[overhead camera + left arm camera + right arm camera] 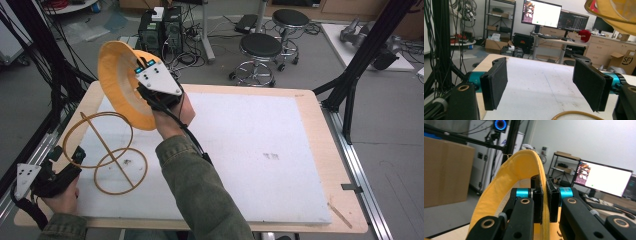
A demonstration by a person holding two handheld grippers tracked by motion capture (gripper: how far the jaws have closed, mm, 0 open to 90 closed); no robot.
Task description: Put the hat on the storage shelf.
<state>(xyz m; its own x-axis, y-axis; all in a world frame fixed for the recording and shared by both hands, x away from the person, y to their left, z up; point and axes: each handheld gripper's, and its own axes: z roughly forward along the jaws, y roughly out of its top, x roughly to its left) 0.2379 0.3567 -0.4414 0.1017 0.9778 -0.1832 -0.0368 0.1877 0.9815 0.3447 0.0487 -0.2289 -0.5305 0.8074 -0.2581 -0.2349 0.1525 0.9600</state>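
Observation:
A round yellow fabric cover (117, 82) with a pale inside is held up on edge above the table's back left. My right gripper (143, 95) is shut on its rim; in the right gripper view the pads (537, 197) pinch the yellow cloth (499, 187) between them. A brown wire frame (107, 150), two rings joined by a rod, lies on the white board just below it. My left gripper (67, 154) rests near the front left corner, beside the frame, jaws open with nothing between them (544, 82). In the left gripper view the cover (616, 15) hangs at top right and a wire ring (576, 115) lies at the bottom.
A white board (260, 150) covers most of the wooden table (320, 130). Black frame posts (350, 85) stand at the right edge and cables hang at the left. Two stools (260, 47) and computer cases (160, 30) sit on the floor beyond the table.

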